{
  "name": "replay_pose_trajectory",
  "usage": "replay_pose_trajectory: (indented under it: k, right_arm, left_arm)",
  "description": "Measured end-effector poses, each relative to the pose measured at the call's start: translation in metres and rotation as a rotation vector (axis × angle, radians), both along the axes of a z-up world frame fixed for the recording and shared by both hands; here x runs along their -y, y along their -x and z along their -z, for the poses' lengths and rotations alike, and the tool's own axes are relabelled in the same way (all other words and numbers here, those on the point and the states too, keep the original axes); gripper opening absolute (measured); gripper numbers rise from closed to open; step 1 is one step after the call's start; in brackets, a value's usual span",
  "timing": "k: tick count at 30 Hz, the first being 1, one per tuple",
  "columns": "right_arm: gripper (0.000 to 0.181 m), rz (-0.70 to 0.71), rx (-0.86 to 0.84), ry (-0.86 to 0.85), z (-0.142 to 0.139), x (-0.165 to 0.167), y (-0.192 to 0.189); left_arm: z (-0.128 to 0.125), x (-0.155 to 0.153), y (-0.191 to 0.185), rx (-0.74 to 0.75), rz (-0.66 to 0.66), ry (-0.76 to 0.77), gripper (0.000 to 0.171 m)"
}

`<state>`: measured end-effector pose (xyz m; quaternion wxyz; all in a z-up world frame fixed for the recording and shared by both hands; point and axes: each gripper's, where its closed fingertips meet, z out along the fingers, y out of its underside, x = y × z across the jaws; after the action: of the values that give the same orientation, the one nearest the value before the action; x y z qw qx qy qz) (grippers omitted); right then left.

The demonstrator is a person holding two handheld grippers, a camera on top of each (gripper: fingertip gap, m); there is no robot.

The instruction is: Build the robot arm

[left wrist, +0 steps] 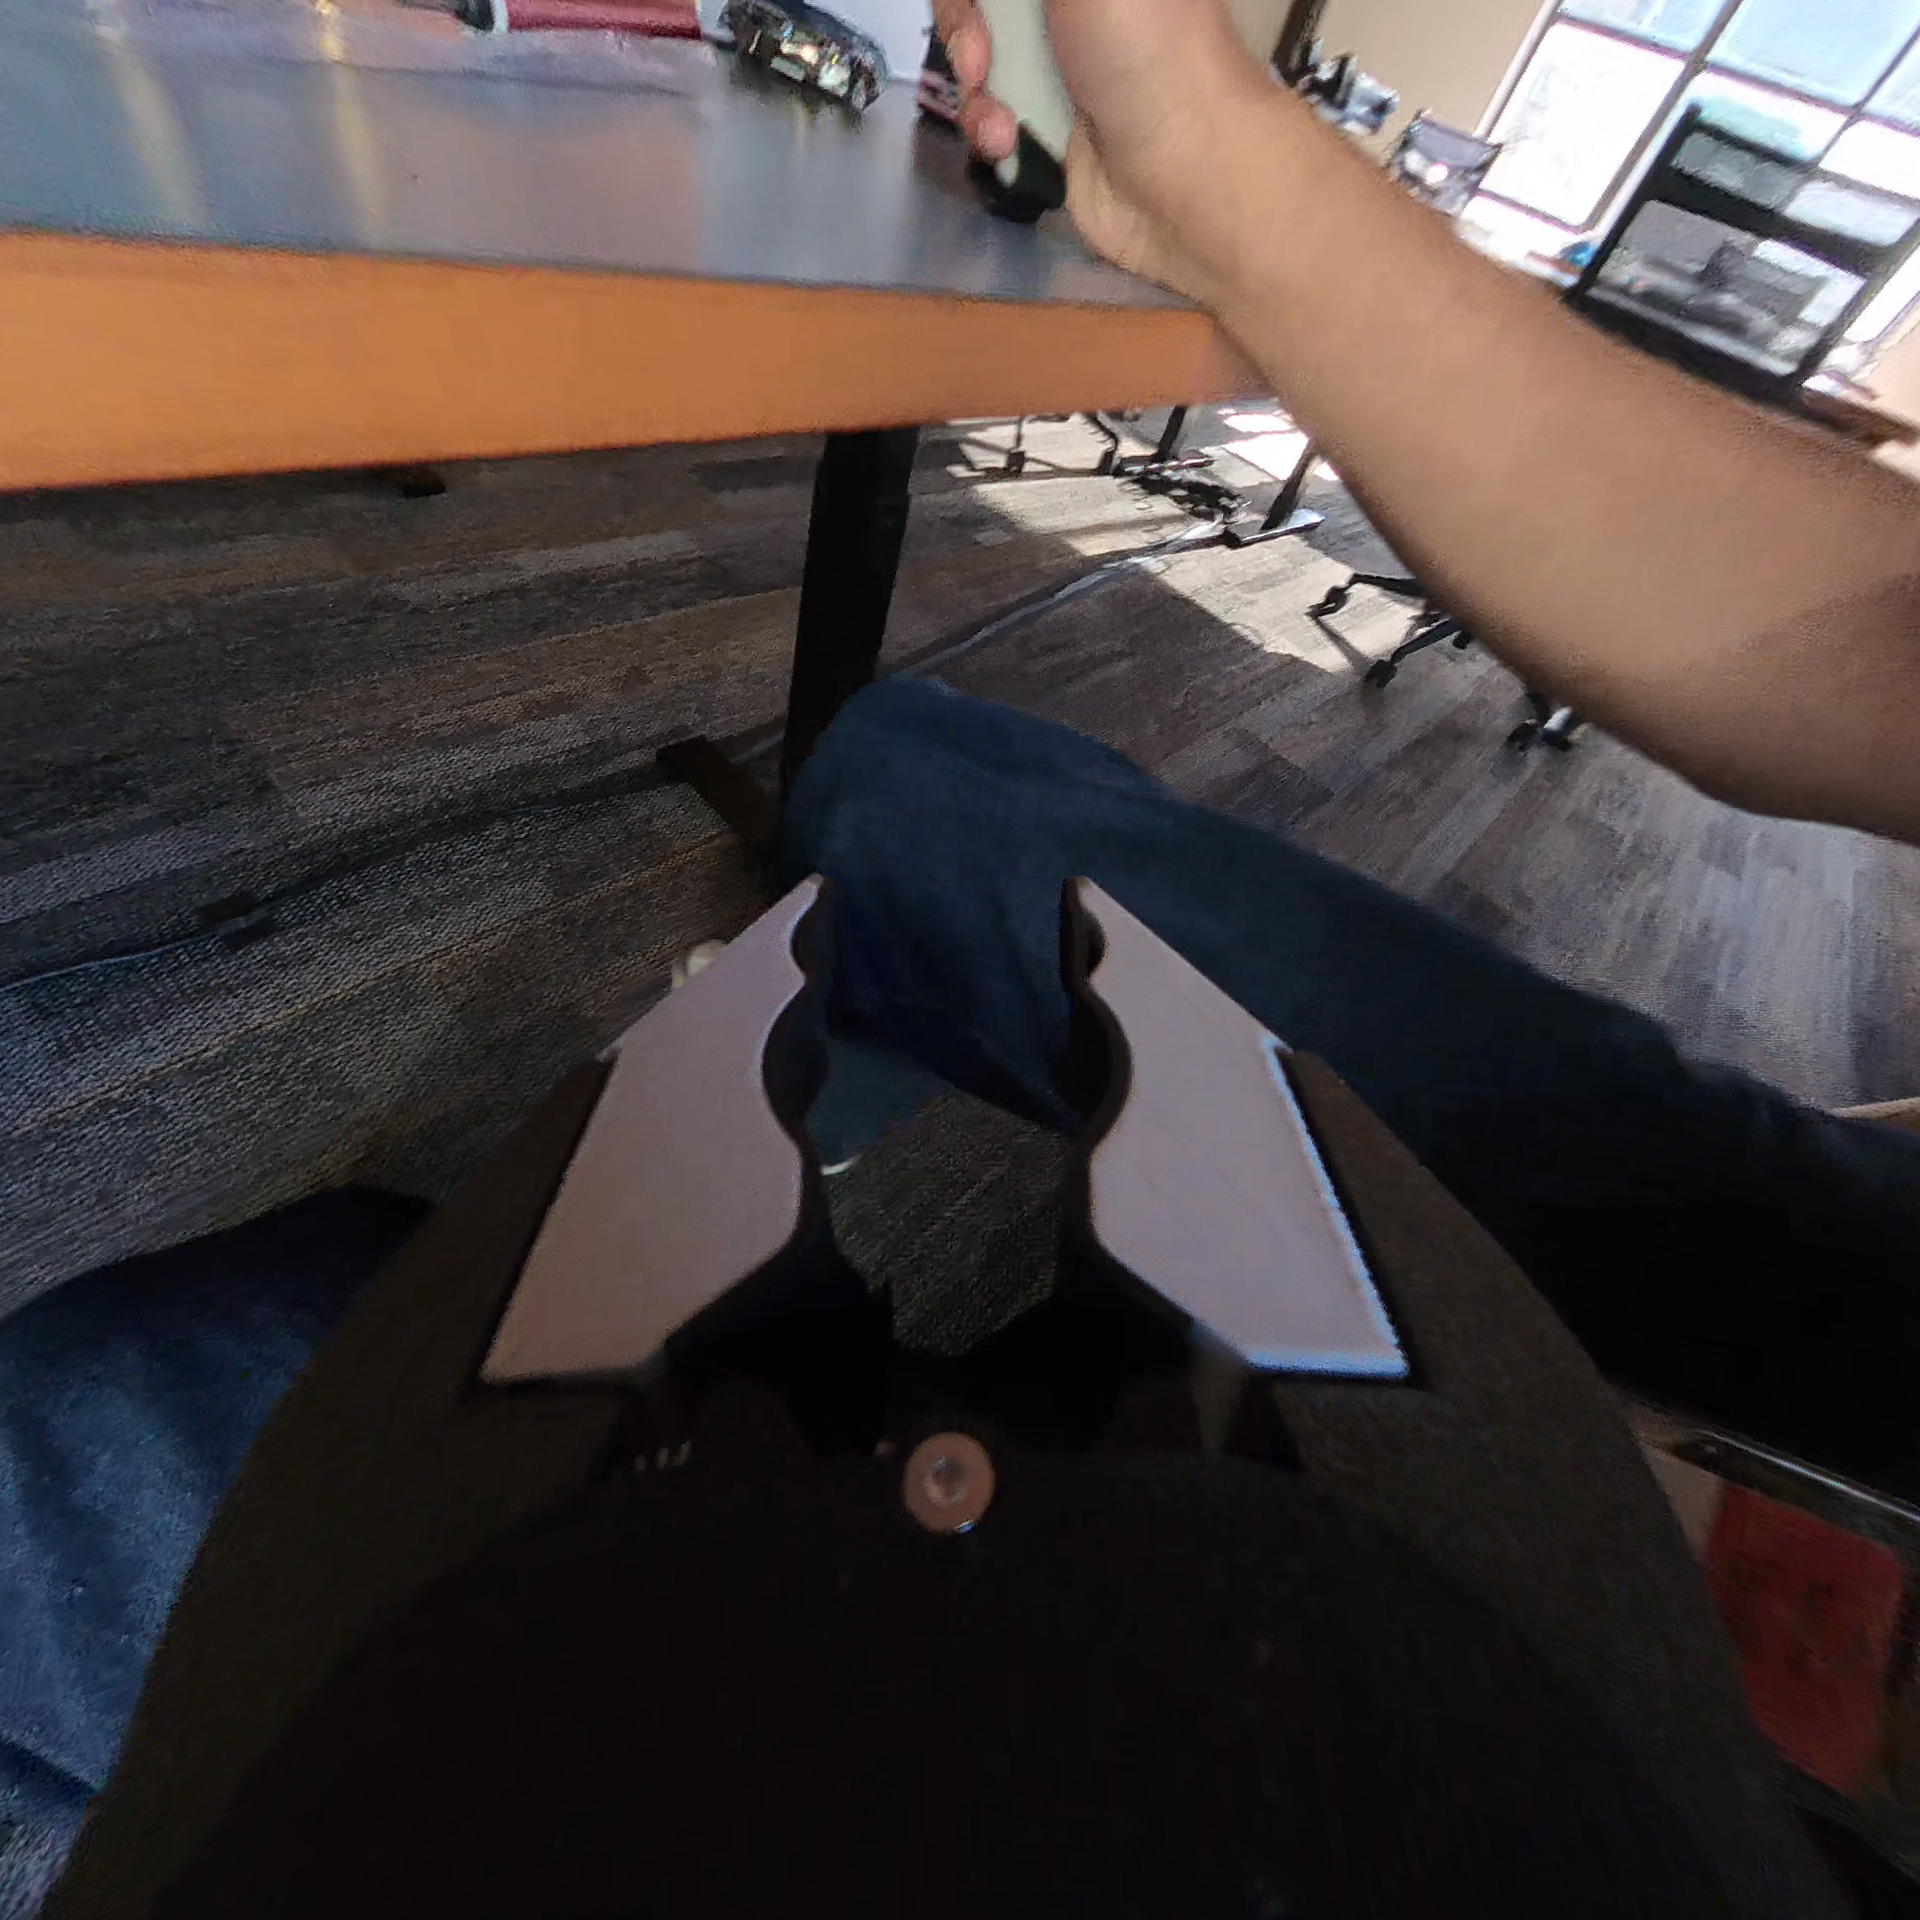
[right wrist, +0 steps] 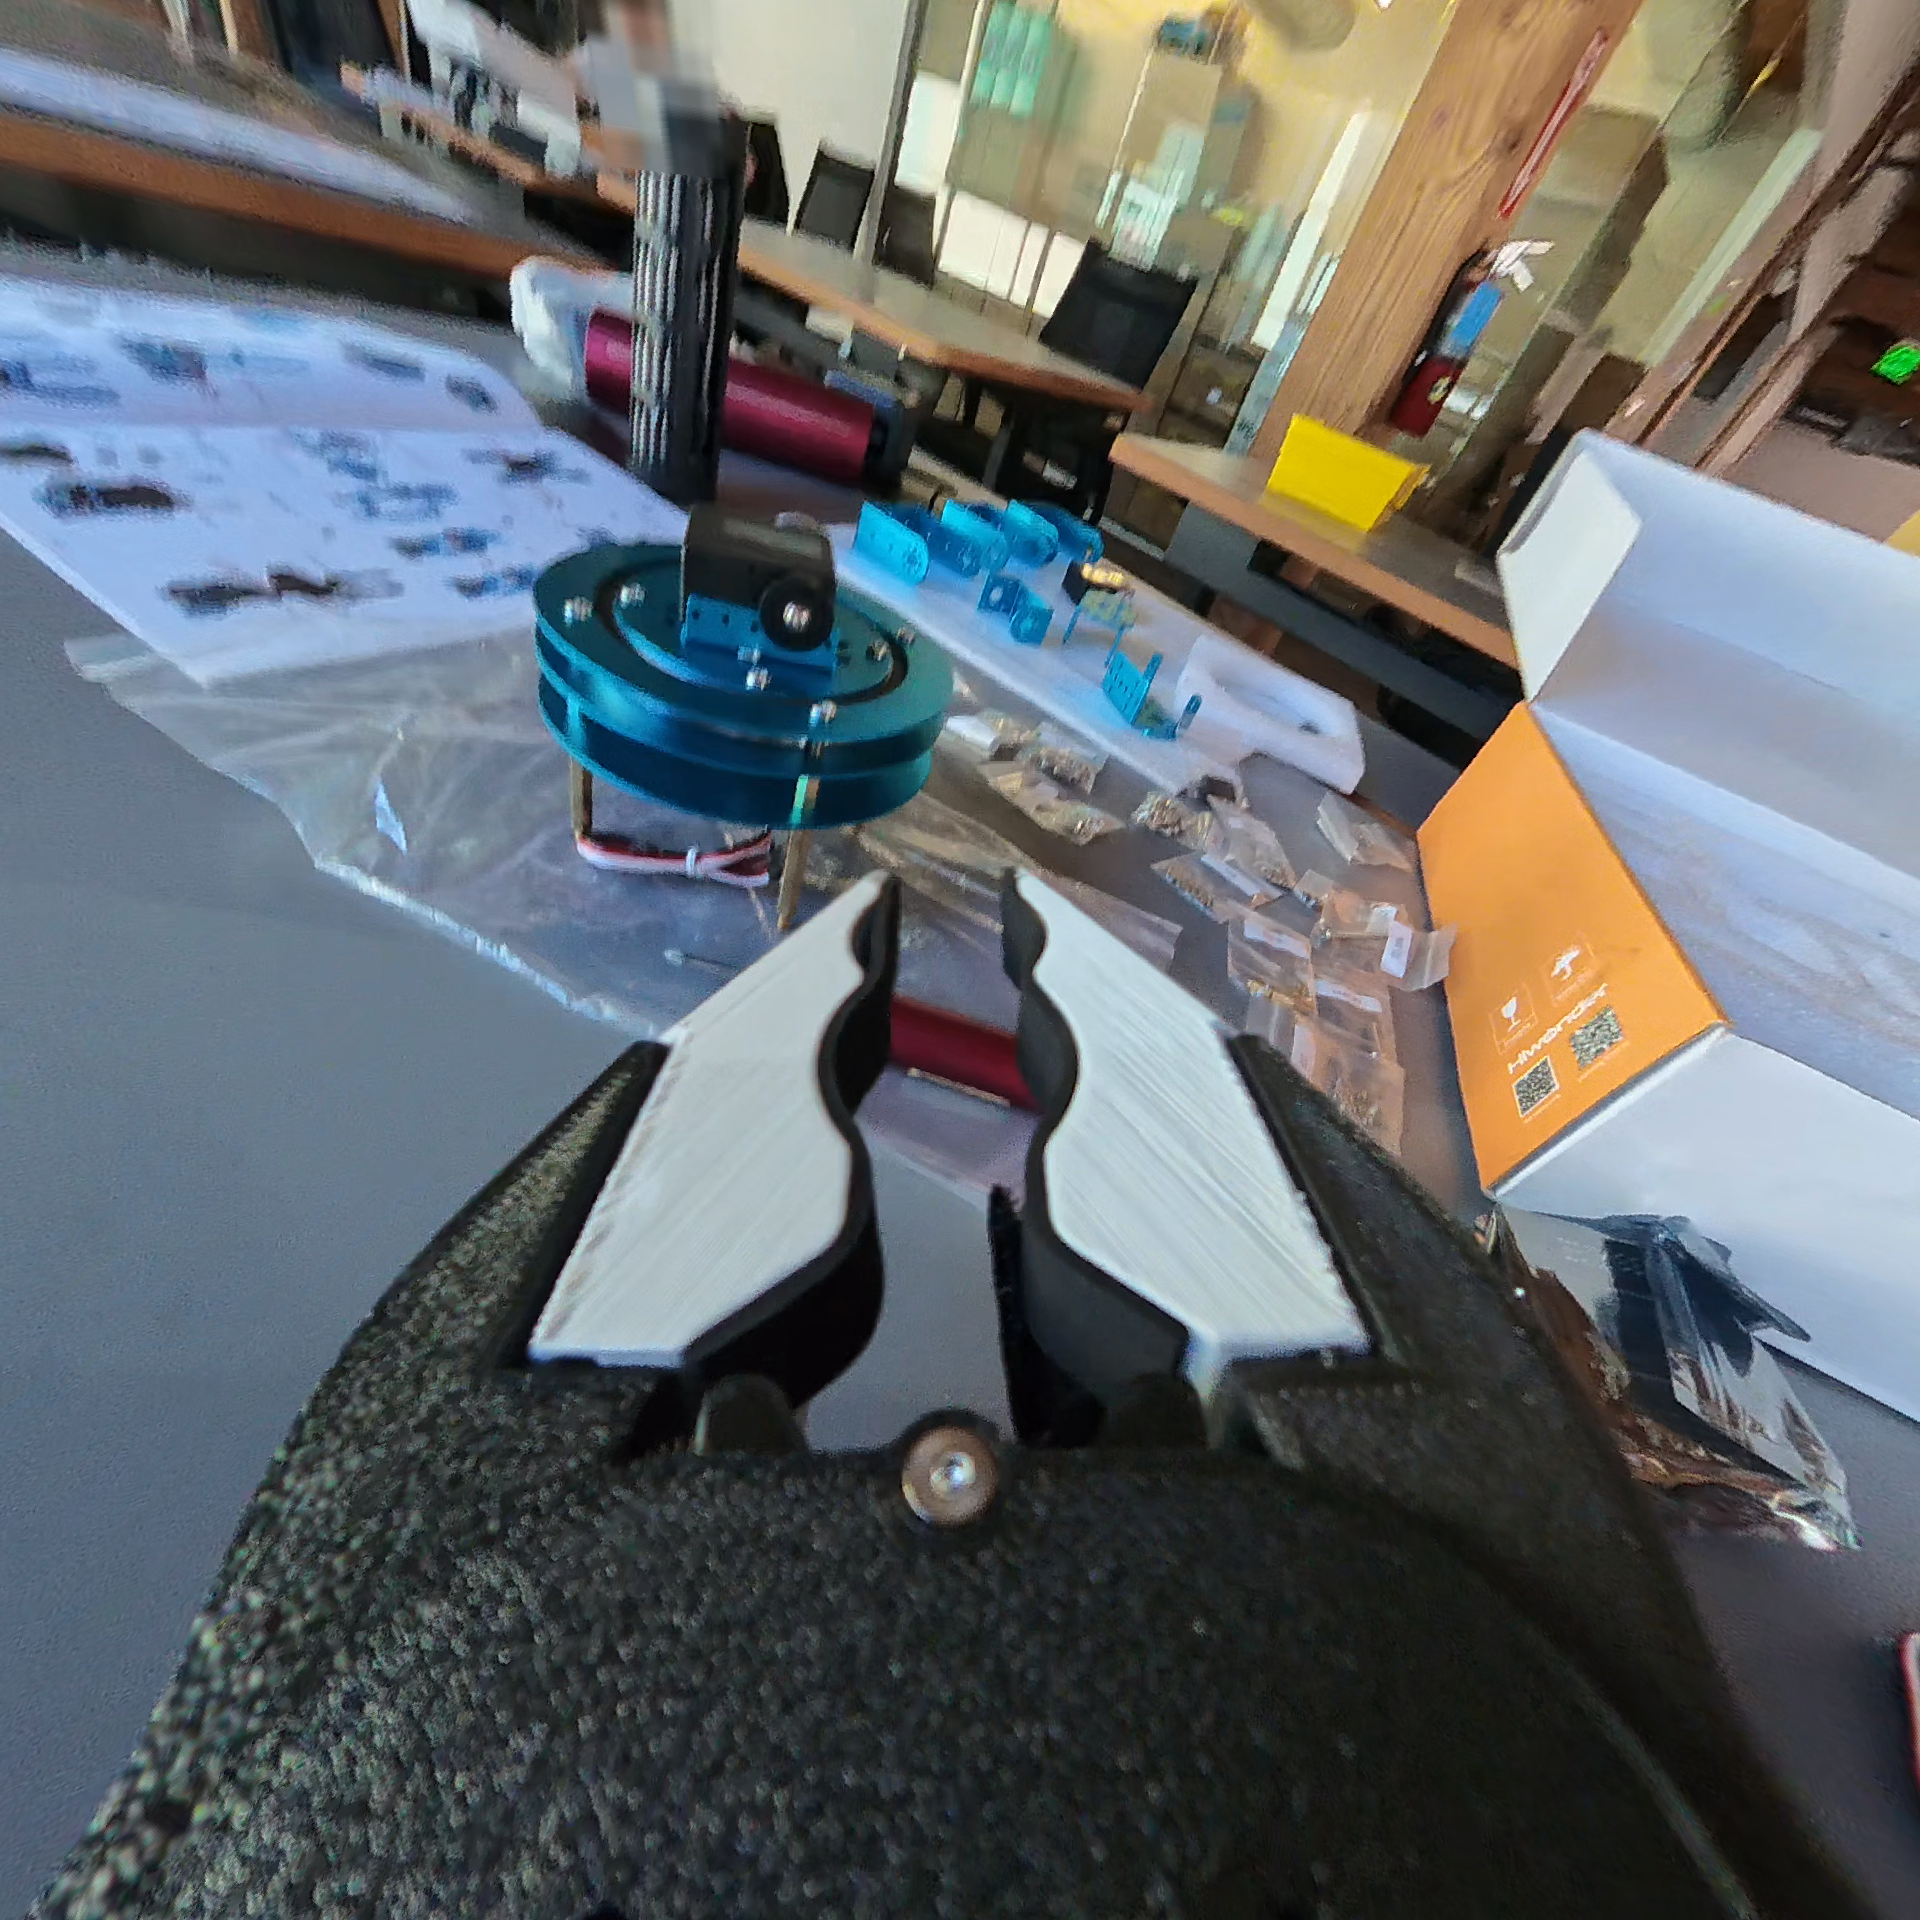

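Note:
My left gripper (left wrist: pixel 945 894) is open and empty. It hangs below the table's orange front edge (left wrist: pixel 520 343) and points at a person's leg in dark jeans (left wrist: pixel 1039 810) over the carpet. My right gripper (right wrist: pixel 951 883) is open by a narrow gap and empty, low over the grey table (right wrist: pixel 208 1143). A dark red cylinder (right wrist: pixel 951 1044) lies on the table under the gap. Just beyond the fingertips stands a blue round base (right wrist: pixel 727 717) on brass standoffs, with a black servo (right wrist: pixel 753 582) on top.
Blue brackets (right wrist: pixel 977 551) lie on white foam (right wrist: pixel 1278 717). Several small screw bags (right wrist: pixel 1247 883) are scattered beside an orange and white box (right wrist: pixel 1558 966). A foil bag (right wrist: pixel 1683 1382) lies at the right, a printed sheet (right wrist: pixel 260 499) at the left. A bare forearm (left wrist: pixel 1507 468) reaches over the table. Spacing between my two grippers at the tips: around 35 cm. My right gripper is the nearer one to the dark red cylinder (right wrist: pixel 951 1044): about 8 cm, against 35 cm.

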<state>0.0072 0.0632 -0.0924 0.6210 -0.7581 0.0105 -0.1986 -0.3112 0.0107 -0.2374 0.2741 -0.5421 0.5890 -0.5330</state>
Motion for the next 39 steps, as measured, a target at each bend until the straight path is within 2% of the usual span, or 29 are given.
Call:
replay_pose_trajectory:
  k: [2, 5, 8, 9, 10, 12, 13, 15, 16, 19, 22, 24, 25, 26, 28, 31, 34, 37, 39]
  right_arm:
    - [0.015, -0.096, -0.071, -0.043, -0.01, -0.007, 0.012]
    - [0.036, -0.302, -0.38, 0.04, -0.014, -0.031, 0.028]
    - [0.054, -0.378, -0.749, 0.191, -0.007, -0.054, 0.008]
    - [0.059, -0.379, -0.837, 0.257, 0.002, -0.06, -0.001]
    - [0.061, -0.386, -0.902, 0.317, 0.012, -0.064, -0.006]
    - [0.062, -0.385, -1.025, 0.393, 0.029, -0.071, -0.012]
    - [0.064, -0.425, -1.109, 0.398, 0.029, -0.073, -0.007]
    - [0.064, -0.506, -1.262, 0.346, 0.016, -0.077, 0.003]
    - [0.064, -0.536, -1.309, 0.333, 0.011, -0.079, 0.008]
    - [0.058, -0.523, -1.371, 0.368, 0.013, -0.078, 0.016]
    - [0.052, -0.443, -1.402, 0.341, 0.018, -0.078, 0.014]
    - [0.066, -0.373, -1.382, 0.362, 0.027, -0.073, 0.013]
    - [0.065, -0.36, -1.396, 0.337, 0.025, -0.071, 0.014]
    - [0.065, -0.373, -1.419, 0.318, 0.022, -0.07, 0.019]
    - [0.066, -0.365, -1.421, 0.312, 0.023, -0.07, 0.027]
    - [0.065, -0.345, -1.445, 0.336, 0.034, -0.08, 0.034]
    - [0.061, -0.375, -1.522, 0.349, 0.036, -0.087, 0.041]
    - [0.053, -0.381, -1.516, 0.349, 0.034, -0.086, 0.04]
    - [0.056, -0.334, -1.326, 0.409, 0.04, -0.075, 0.029]
  left_arm:
    - [-0.022, 0.0, -0.005, 0.009, 0.054, 0.022, 0.042]
    - [-0.085, -0.027, -0.031, 0.064, 0.113, -0.013, 0.043]
    - [-0.155, -0.089, -0.095, 0.036, 0.096, 0.066, 0.043]
    - [-0.171, -0.111, -0.121, 0.009, 0.098, 0.092, 0.046]
    - [-0.179, -0.134, -0.149, -0.029, 0.093, 0.074, 0.058]
    - [-0.171, -0.184, -0.203, -0.13, 0.047, -0.083, 0.08]
    - [-0.164, -0.202, -0.223, -0.167, 0.046, -0.174, 0.083]
    - [-0.159, -0.218, -0.247, -0.162, 0.111, -0.345, 0.086]
    - [-0.163, -0.221, -0.255, -0.116, 0.149, -0.433, 0.086]
    - [-0.18, -0.21, -0.259, -0.012, 0.355, -0.654, 0.07]
    - [-0.178, -0.194, -0.261, -0.077, 0.55, -0.87, 0.07]
    - [-0.164, -0.2, -0.261, -0.204, 0.631, -0.991, 0.072]
    - [-0.16, -0.206, -0.261, -0.243, 0.647, -1.006, 0.072]
    - [-0.159, -0.209, -0.26, -0.259, 0.661, -0.961, 0.071]
    - [-0.155, -0.213, -0.256, -0.274, 0.674, -0.77, 0.072]
    - [-0.14, -0.226, -0.26, -0.29, 0.646, -0.583, 0.083]
    - [-0.127, -0.219, -0.259, -0.281, 0.687, -0.413, 0.087]
    - [-0.115, -0.213, -0.262, -0.244, 0.697, -0.413, 0.088]
    - [-0.11, -0.213, -0.263, -0.226, 0.685, -0.443, 0.088]
